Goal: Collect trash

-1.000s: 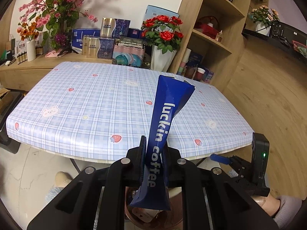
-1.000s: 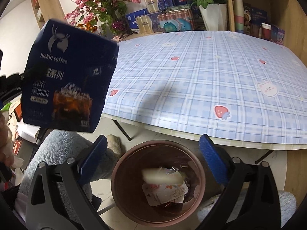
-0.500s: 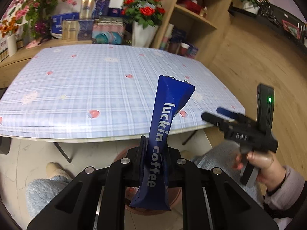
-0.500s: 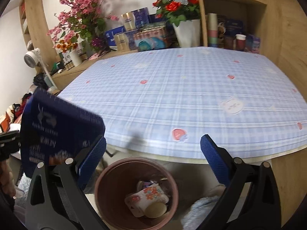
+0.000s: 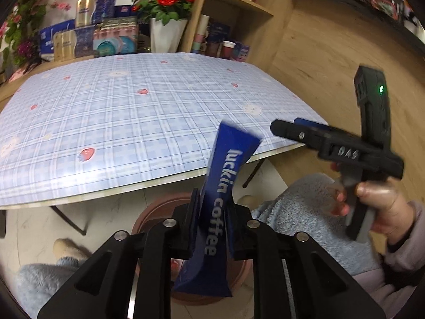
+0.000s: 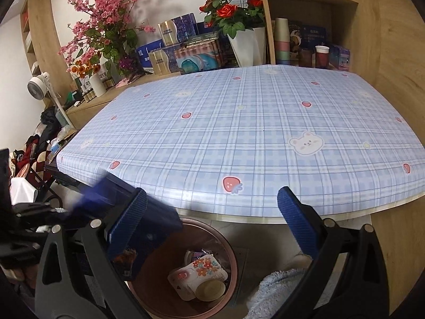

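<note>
My left gripper (image 5: 211, 228) is shut on a dark blue "luckin coffee" pouch (image 5: 225, 175) and holds it upright above the brown trash bin (image 5: 156, 212) on the floor. In the right wrist view the same pouch (image 6: 132, 220), blurred, hangs over the bin's left rim (image 6: 233, 255). The bin holds a flowered wrapper (image 6: 202, 268) and a round lid. My right gripper (image 6: 212, 212) is open and empty, pointing over the bin toward the table. It also shows in the left wrist view (image 5: 337, 148), held in a hand at the right.
The table with a blue plaid cloth (image 6: 252, 133) stands just beyond the bin, its front edge above it. Flower vases, boxes and cups line the back by wooden shelves (image 6: 305, 26). My knees in fluffy blue fabric (image 5: 300, 212) flank the bin.
My left gripper has lowered the pouch from above the table's edge down over the bin. My right gripper has pulled back and tilted up, so the table fills more of its view.
</note>
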A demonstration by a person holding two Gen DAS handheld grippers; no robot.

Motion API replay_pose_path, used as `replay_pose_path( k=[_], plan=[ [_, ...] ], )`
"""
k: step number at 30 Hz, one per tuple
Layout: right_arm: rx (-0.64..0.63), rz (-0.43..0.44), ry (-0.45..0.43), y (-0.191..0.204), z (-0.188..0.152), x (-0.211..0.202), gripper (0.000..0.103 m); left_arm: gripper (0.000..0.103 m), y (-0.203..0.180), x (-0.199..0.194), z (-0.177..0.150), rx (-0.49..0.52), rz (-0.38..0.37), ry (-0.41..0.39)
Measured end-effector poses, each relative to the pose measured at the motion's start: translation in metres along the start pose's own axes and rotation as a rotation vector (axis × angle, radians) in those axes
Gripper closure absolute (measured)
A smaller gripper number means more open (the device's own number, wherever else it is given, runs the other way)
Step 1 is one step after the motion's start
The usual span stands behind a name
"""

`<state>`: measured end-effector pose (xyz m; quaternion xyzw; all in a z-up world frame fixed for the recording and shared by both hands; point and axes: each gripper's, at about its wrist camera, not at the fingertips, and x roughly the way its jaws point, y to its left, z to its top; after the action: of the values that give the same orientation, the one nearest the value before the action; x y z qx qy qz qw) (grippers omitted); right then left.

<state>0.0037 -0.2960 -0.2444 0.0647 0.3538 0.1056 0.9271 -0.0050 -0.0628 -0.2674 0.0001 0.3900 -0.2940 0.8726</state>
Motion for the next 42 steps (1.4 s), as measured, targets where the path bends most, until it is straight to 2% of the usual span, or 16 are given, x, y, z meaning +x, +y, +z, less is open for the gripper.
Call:
replay_pose_path(
  k=[2,4,6,7,10,12,14,17,24,29,33,42],
  plan=[
    [-0.003,0.002,0.001,0.002,0.000,0.000,0.006,0.062,0.000,0.010,-0.005,0.026,0.009,0.001],
    [-0.007,0.001,0.000,0.003,-0.001,-0.001,0.006,0.057,0.001,0.010,-0.007,0.033,0.039,-0.001],
    [-0.014,-0.003,-0.003,0.004,-0.001,-0.003,0.006,0.047,0.005,0.003,-0.003,0.022,0.056,-0.026],
    [-0.016,-0.006,-0.003,0.005,-0.001,-0.003,0.006,0.038,0.007,-0.001,0.000,0.015,0.066,-0.040],
    [-0.014,-0.008,0.002,0.006,0.003,-0.005,0.006,0.033,0.015,-0.017,0.012,-0.010,0.113,-0.098],
    [-0.024,-0.021,0.002,0.008,0.008,-0.007,0.006,0.026,0.019,-0.030,0.023,-0.008,0.174,-0.131],
    [-0.039,-0.036,-0.010,0.012,0.013,-0.013,0.006,0.013,0.021,-0.047,0.035,0.004,0.235,-0.182],
    [-0.057,-0.057,-0.025,0.018,0.026,-0.023,0.006,0.006,0.023,-0.074,0.051,0.011,0.316,-0.249],
    [-0.119,-0.081,-0.065,0.039,0.058,-0.052,0.006,0.006,0.032,-0.127,0.081,-0.004,0.422,-0.334],
    [-0.138,-0.081,-0.117,0.052,0.079,-0.077,0.006,0.006,0.036,-0.159,0.096,-0.023,0.454,-0.382],
    [-0.132,-0.089,-0.161,0.059,0.092,-0.094,0.006,0.006,0.035,-0.173,0.105,-0.021,0.501,-0.391],
    [-0.118,-0.088,-0.205,0.061,0.108,-0.113,0.006,0.006,0.025,-0.184,0.108,0.027,0.535,-0.401]
  ],
)
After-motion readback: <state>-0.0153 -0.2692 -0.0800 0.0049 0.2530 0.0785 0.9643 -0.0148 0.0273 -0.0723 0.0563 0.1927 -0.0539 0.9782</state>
